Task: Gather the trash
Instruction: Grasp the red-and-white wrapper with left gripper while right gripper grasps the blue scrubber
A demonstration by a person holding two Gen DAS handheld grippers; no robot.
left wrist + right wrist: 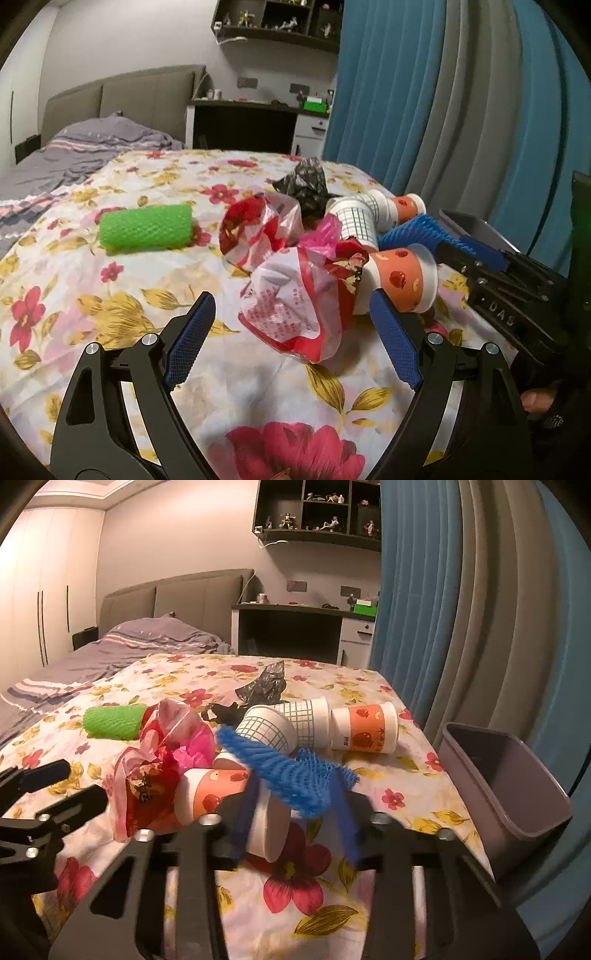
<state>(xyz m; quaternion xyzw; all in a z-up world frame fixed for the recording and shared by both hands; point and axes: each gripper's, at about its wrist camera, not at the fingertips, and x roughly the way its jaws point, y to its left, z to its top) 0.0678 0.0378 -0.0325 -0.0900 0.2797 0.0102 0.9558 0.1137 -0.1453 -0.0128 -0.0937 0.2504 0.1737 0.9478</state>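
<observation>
A pile of trash lies on the floral sheet [122, 302]: crumpled red and white plastic bags [291, 291], a pink bag, a black bag [306, 181], grid-print paper cups [356, 218], orange paper cups [406, 280] and a green foam net [146, 229]. My left gripper [291, 332] is open, its jaws on either side of the near red and white bag. My right gripper [295, 805] is shut on a blue foam net [284, 771] above an orange cup [218, 794]. The net also shows in the left wrist view [417, 230].
A grey plastic bin [517, 801] stands at the right edge of the bed, next to blue and grey curtains [461, 609]. A purple duvet [122, 646] lies at the back left. A dark desk [291, 627] and wall shelf stand behind.
</observation>
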